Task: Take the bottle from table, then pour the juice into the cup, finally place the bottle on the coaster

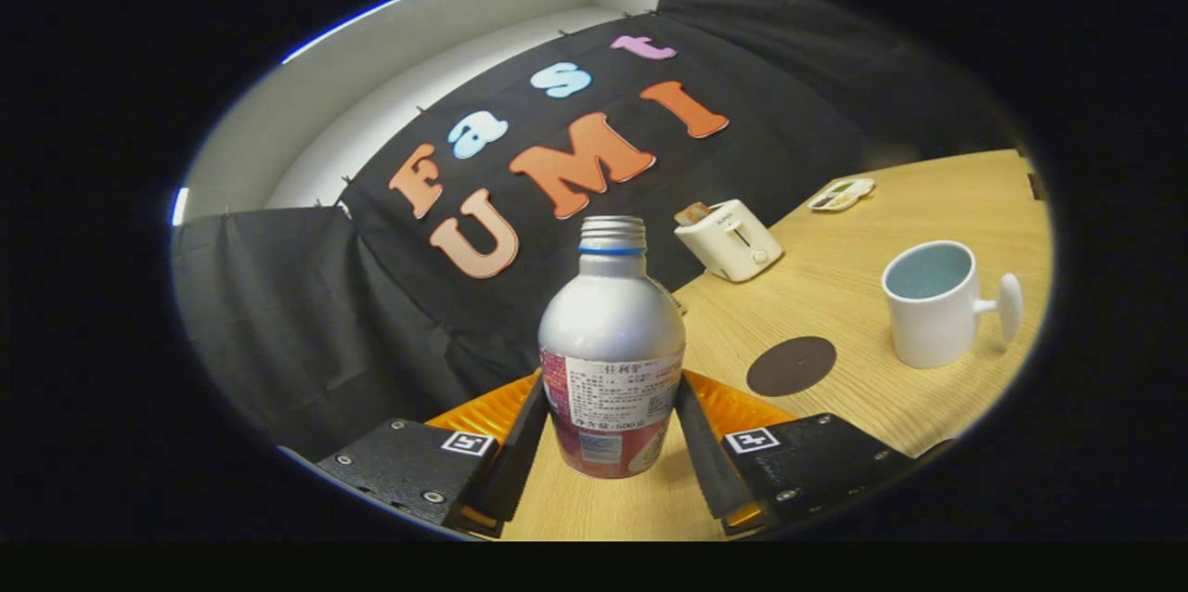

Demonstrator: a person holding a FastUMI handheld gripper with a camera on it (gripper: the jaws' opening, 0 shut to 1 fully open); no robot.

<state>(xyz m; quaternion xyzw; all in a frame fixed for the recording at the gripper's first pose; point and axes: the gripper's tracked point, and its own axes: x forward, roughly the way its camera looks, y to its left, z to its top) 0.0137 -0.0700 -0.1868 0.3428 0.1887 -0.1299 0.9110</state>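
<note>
Already the bottle [612,351] is clamped between both fingers [516,444], lifted off the counter [863,276], uncapped. Juice could be spilled if it is tilted before the cup [933,302], beyond the coaster [791,366], is reached.

Silver bottle [612,314]; white cup [933,304]

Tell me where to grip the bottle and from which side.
Grip the bottle on its straight labelled lower body, side-on, from where the tool already is. The fingers flank the label there and look to touch it. Above, it narrows to a shoulder and an open neck, so go no higher.
</note>
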